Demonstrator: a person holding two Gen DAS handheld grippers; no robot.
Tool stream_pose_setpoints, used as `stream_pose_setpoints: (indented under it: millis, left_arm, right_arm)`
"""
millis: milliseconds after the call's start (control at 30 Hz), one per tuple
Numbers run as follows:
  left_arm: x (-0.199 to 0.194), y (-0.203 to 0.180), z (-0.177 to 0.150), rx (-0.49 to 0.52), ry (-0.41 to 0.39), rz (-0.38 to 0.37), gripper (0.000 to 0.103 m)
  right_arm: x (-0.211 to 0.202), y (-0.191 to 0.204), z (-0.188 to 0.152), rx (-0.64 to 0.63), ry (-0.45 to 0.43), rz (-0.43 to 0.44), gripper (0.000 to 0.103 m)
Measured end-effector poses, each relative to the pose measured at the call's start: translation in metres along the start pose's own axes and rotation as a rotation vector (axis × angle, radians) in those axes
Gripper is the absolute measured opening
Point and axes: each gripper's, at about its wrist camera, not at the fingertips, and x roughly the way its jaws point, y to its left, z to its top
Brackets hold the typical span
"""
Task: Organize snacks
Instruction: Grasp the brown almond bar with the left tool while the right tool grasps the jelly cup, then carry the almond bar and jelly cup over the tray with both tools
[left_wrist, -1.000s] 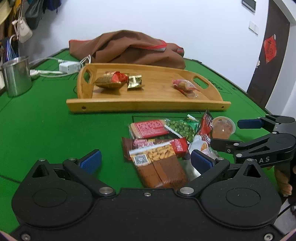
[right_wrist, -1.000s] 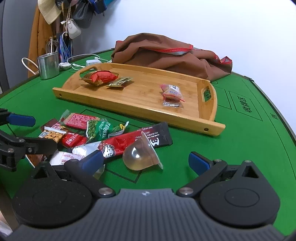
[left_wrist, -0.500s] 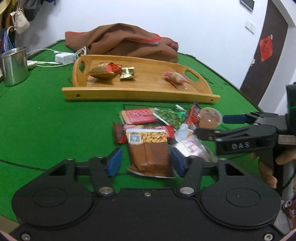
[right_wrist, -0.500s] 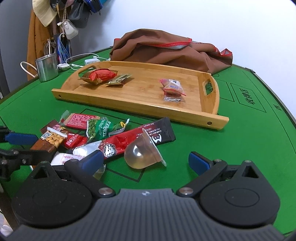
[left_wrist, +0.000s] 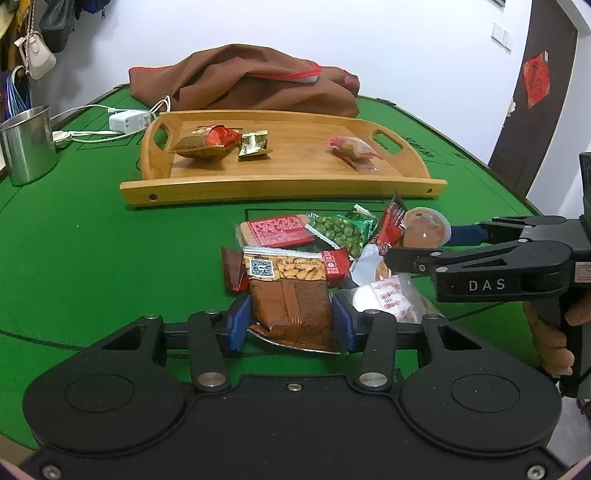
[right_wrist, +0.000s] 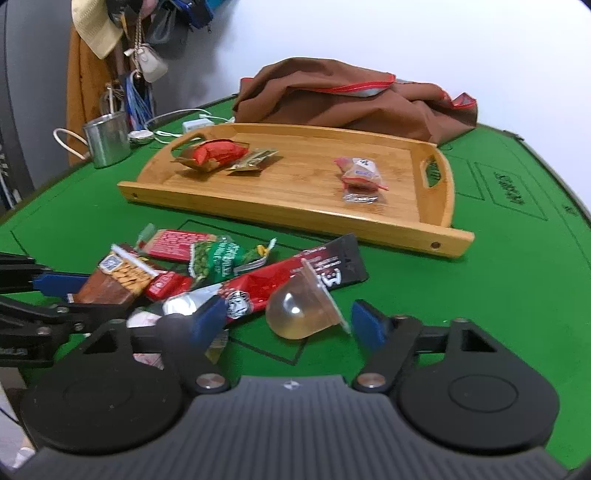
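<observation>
White walls (left_wrist: 406, 44), a dark brown door (left_wrist: 532, 92) at right, bags on hooks (right_wrist: 147, 62), green felt table (left_wrist: 74, 240).

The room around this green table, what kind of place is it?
Probably a home game room: the green table has printed card-table markings, bags and a hat hang by the wall, and a charger lies plugged in.

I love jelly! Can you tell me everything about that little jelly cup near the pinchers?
The jelly cup is a small clear plastic dome with pale yellowish jelly inside and a flat foil lid. It lies tipped on its side on the green table, leaning against the long red and black packet, between the open right gripper's blue fingers, apparently unpinched.
</observation>
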Motion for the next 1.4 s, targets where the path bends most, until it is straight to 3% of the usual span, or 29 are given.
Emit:
stream_pose_setpoints:
  millis: [167, 200, 800, 1400]
  left_arm:
    - [0.001, 0.0, 0.003, 0.004, -0.003, 0.004, 0.041]
    - [0.0, 0.0, 0.004, 0.007, -0.008, 0.005, 0.041]
    - [-0.004, 0.016, 0.034, -0.005, -0.083, 0.015, 0.04]
    - [0.016, 0.04, 0.098, -0.041, -0.13, 0.031, 0.04]
  right_arm:
    - [-0.004, 0.0, 0.0, 0.001, -0.009, 0.001, 0.051]
    - [-0.005, 0.0, 0.001, 0.002, -0.011, -0.005, 0.05]
    - [-0.01, -0.007, 0.014, 0.059, -0.012, -0.028, 0.049]
    - [-0.004, -0.052, 0.063, 0.205, -0.047, -0.075, 0.049]
